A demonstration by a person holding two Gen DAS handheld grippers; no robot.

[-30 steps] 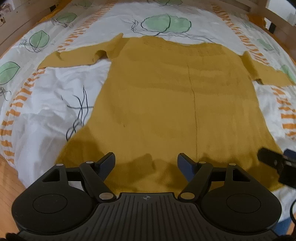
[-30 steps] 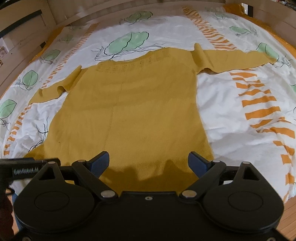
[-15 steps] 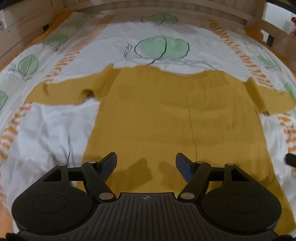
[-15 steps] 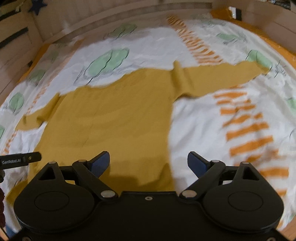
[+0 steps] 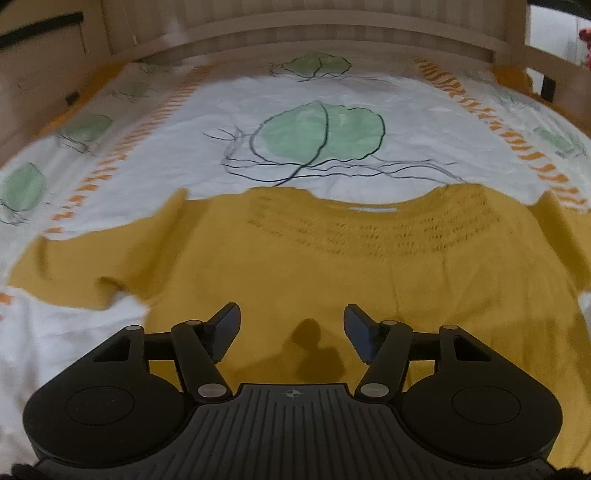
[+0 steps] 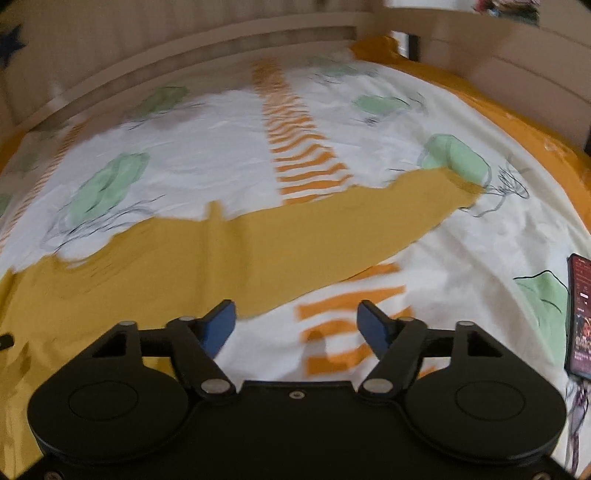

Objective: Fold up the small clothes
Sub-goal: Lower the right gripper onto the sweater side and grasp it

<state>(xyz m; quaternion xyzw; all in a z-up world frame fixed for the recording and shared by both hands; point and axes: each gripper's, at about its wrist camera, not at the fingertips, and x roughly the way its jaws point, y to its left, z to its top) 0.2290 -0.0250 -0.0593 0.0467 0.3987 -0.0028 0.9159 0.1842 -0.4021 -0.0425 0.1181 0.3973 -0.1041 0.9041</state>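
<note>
A mustard-yellow knitted sweater (image 5: pixel 332 266) lies flat on the bed, neckline away from me, sleeves spread to both sides. My left gripper (image 5: pixel 291 332) is open and empty, hovering over the upper body of the sweater below the neckline. The left sleeve (image 5: pixel 74 273) reaches out to the left. In the right wrist view the right sleeve (image 6: pixel 332 229) stretches to the right across the sheet. My right gripper (image 6: pixel 297 328) is open and empty, just beside the sleeve's lower edge, over the sheet near the armpit.
The bed has a white sheet (image 5: pixel 406 122) with green leaves and orange stripes. A wooden bed rail (image 5: pixel 295 33) runs along the far side. A lit phone (image 6: pixel 578 317) lies at the right edge of the bed.
Both grippers have moved forward from the sweater's hem towards its top. The left one now sits below the neckline. The right one has swung right, towards the right sleeve. Both stayed open.
</note>
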